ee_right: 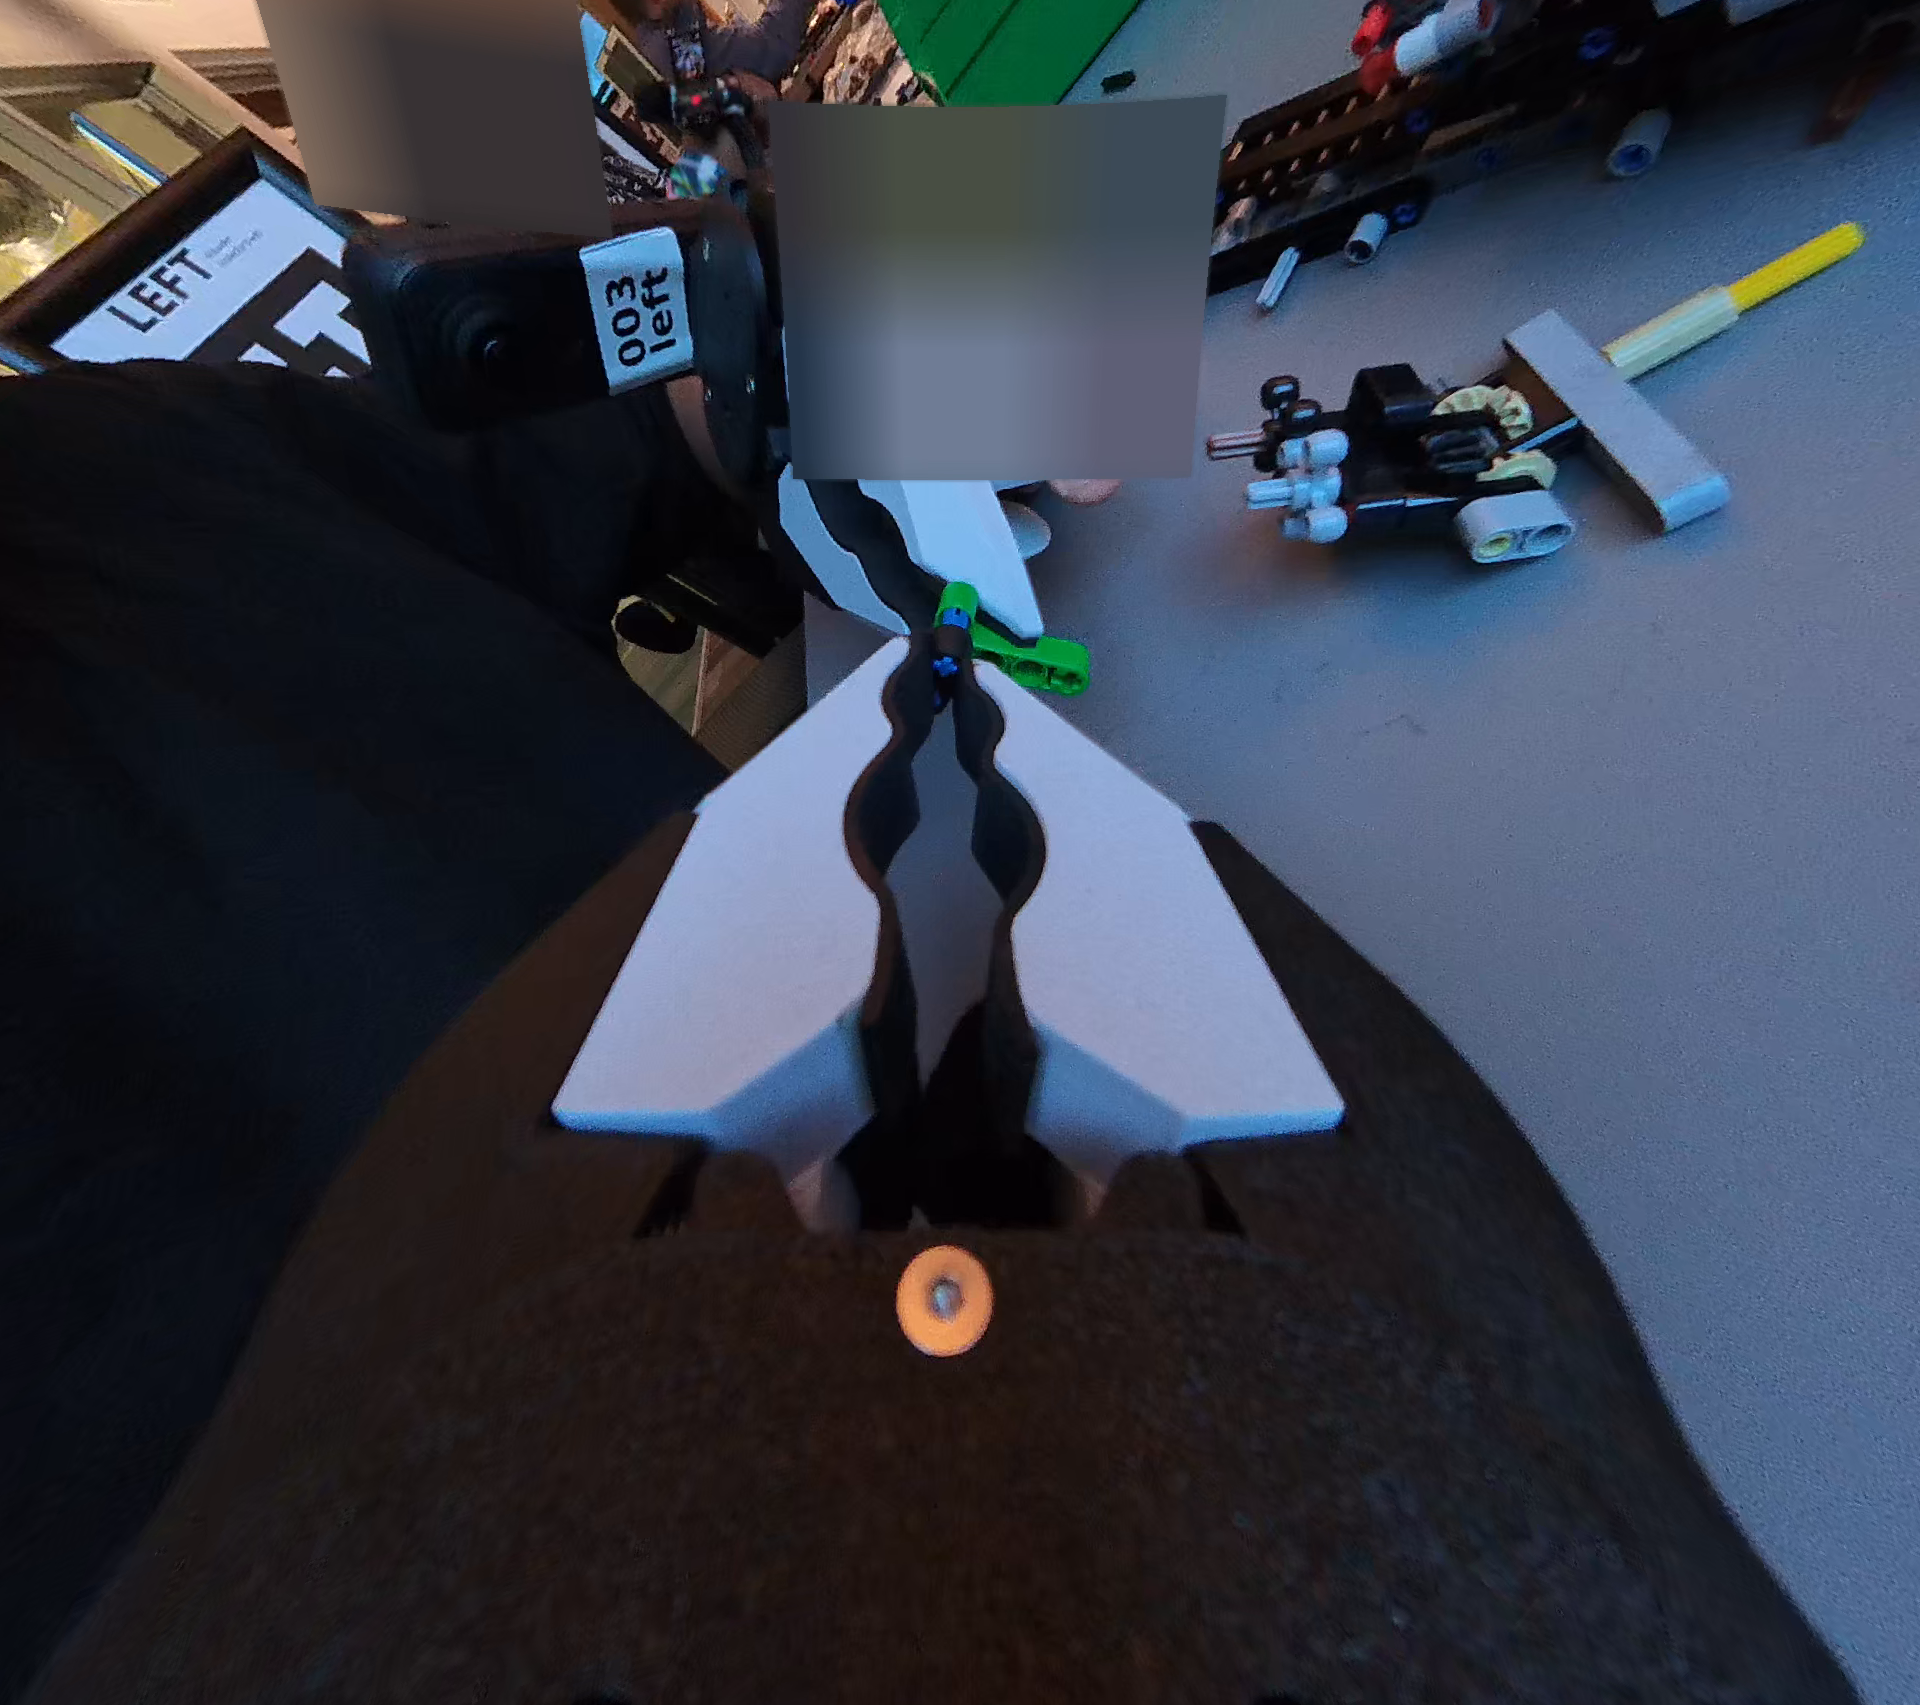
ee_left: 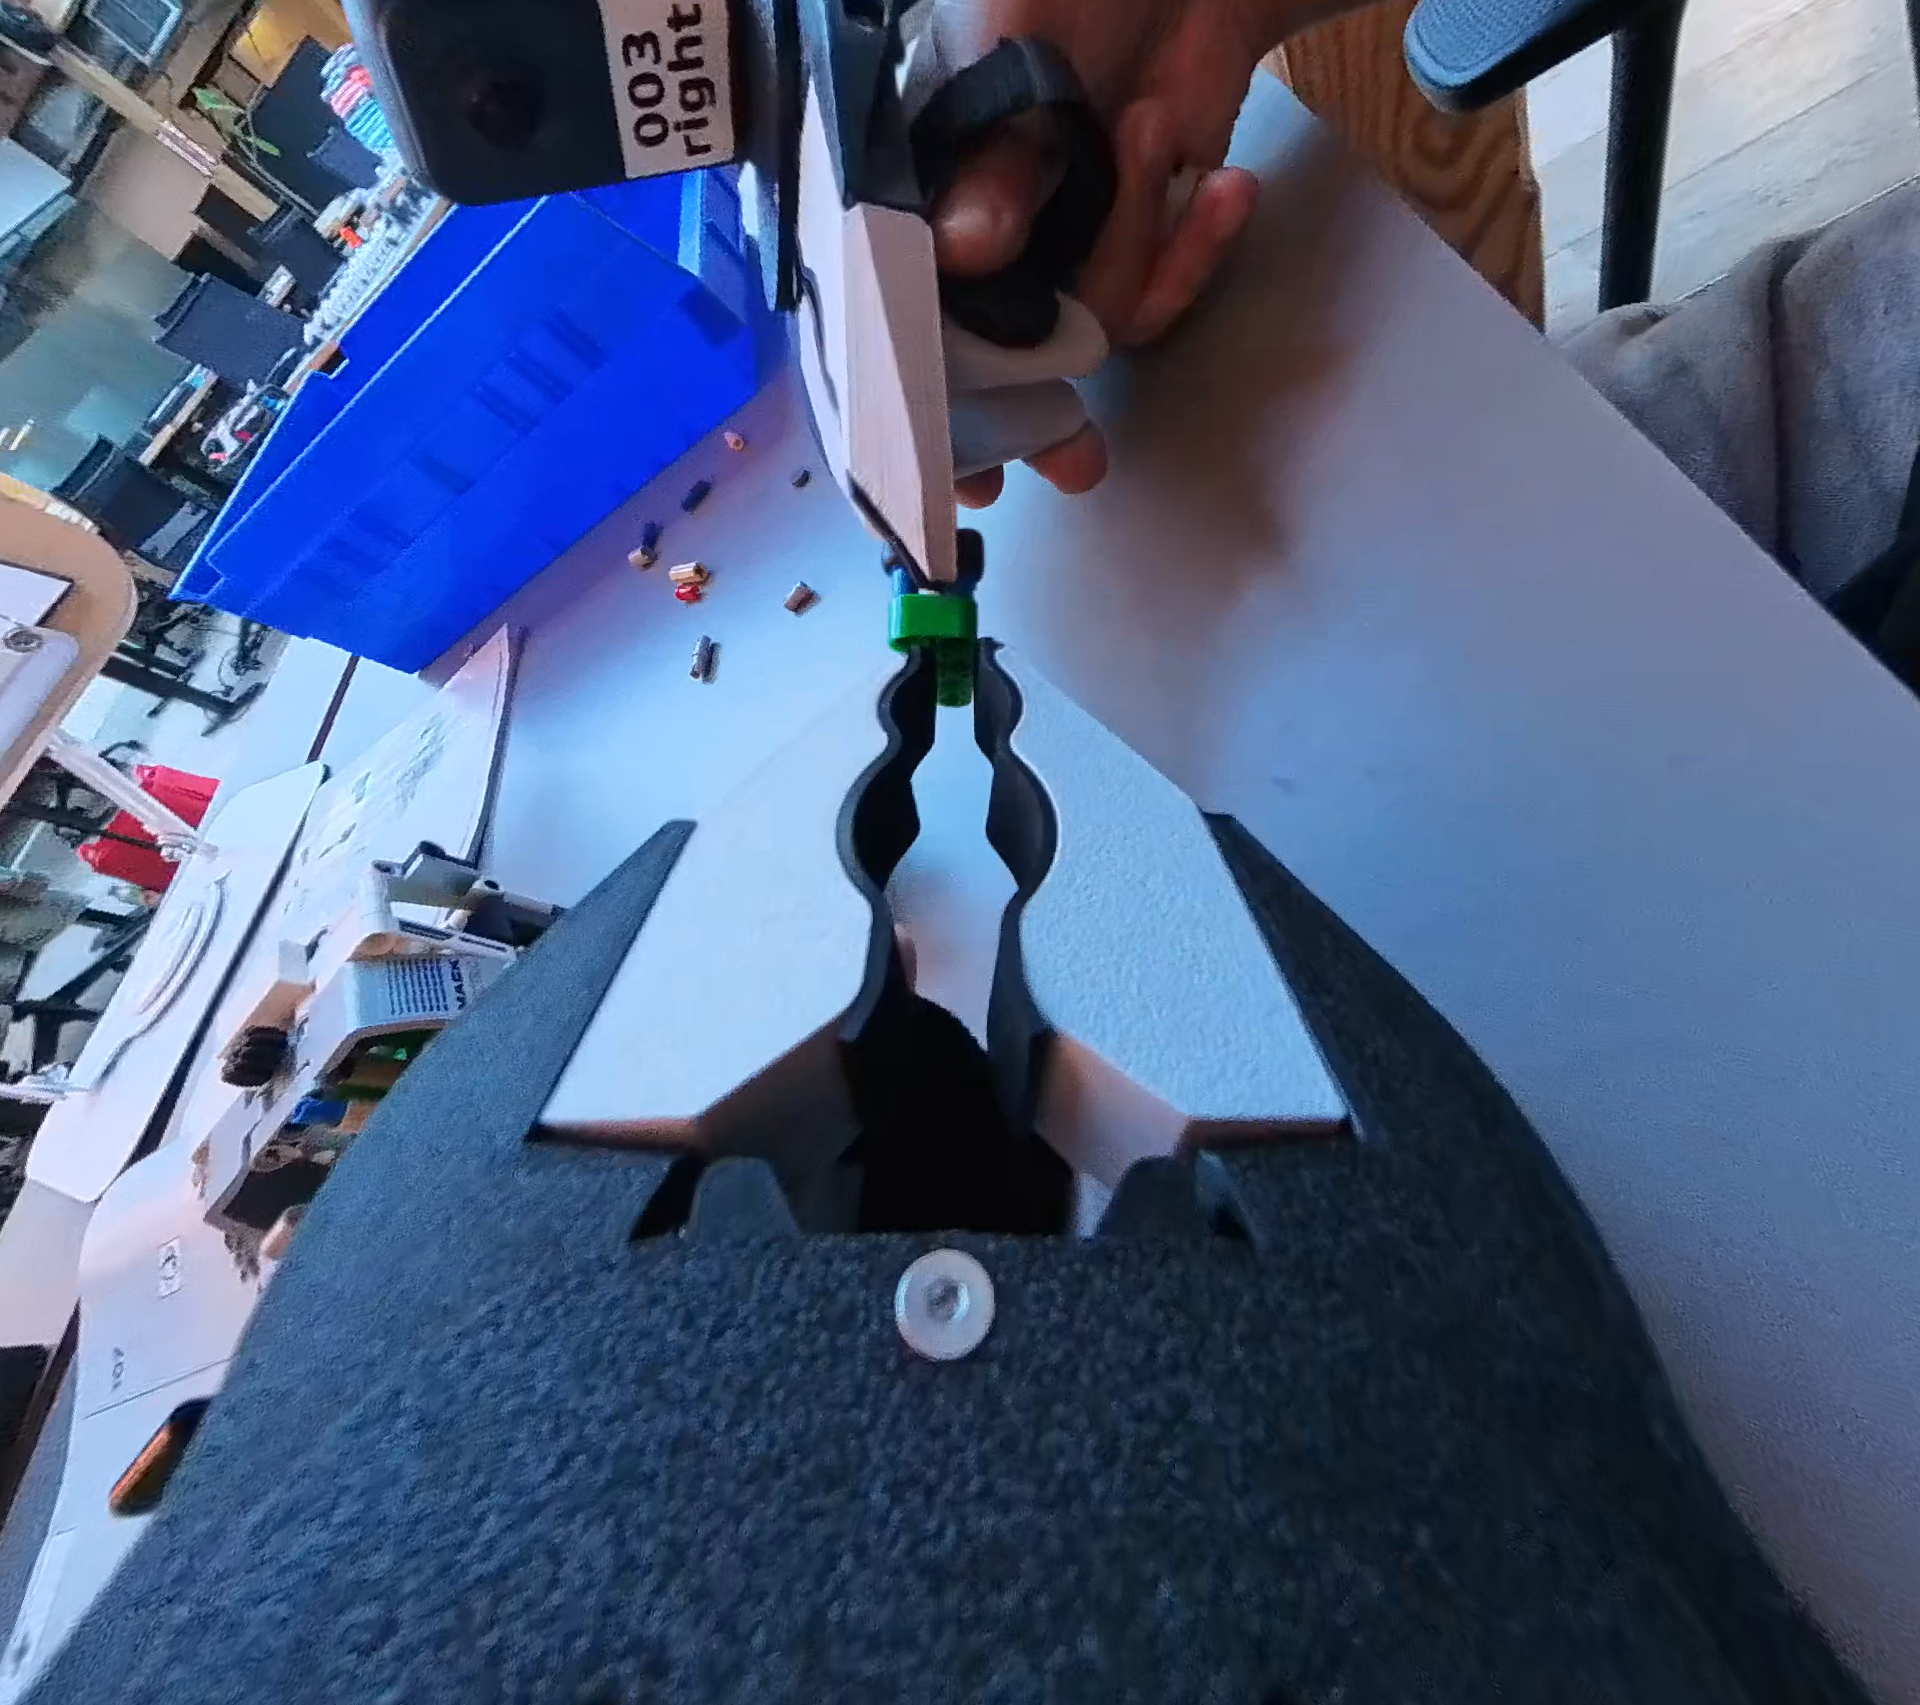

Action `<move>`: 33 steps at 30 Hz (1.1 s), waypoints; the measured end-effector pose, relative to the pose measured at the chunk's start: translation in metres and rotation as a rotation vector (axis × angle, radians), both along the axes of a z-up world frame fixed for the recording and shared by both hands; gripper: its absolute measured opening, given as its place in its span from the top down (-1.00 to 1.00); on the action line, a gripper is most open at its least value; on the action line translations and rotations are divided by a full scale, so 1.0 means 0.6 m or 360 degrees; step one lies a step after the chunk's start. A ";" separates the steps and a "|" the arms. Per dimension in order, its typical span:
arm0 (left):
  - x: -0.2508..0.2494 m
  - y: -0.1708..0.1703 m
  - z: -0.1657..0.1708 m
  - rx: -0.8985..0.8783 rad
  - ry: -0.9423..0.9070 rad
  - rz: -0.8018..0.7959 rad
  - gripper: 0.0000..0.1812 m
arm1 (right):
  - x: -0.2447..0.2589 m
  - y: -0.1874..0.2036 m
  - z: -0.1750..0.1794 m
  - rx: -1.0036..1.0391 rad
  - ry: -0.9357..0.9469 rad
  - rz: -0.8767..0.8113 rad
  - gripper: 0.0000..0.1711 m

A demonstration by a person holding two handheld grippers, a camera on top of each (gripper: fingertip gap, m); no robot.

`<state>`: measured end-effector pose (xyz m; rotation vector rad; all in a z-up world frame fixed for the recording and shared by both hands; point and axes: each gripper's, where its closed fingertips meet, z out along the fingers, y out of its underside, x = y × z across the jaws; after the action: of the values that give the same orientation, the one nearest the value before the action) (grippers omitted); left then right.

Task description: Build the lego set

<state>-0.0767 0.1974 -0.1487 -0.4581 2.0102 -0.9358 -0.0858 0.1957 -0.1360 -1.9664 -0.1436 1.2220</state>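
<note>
1. Above the table (ee_left: 1455, 720), your two hand-held grippers meet tip to tip: the left hand-held gripper (ee_left: 948, 668) is clamped on one green lego beam (ee_left: 932, 629), and the right hand-held gripper (ee_right: 940, 668) is clamped on its blue-and-black pin (ee_right: 948, 653).
2. Around them: one blue bin (ee_left: 499, 429), about eight loose small pieces (ee_left: 707, 575), one small lego assembly (ee_right: 1434, 460).
3. Seen from the right wrist view, the beam's long axis points right.

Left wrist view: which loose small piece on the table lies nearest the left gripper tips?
The dark grey pin, lowest of the scatter, set apart below the brown one and the red one, left of the green piece between both grippers.
</note>
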 end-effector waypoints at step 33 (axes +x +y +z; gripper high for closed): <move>0.016 0.024 0.006 -0.0085 0.0023 0.0159 0.94 | 0.026 0.014 0.010 0.0092 -0.0034 -0.0182 0.93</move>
<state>-0.0671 0.2115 -0.1449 -0.5910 1.9603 -0.9286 -0.0705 0.2044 -0.1303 -1.9115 -0.0752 1.1115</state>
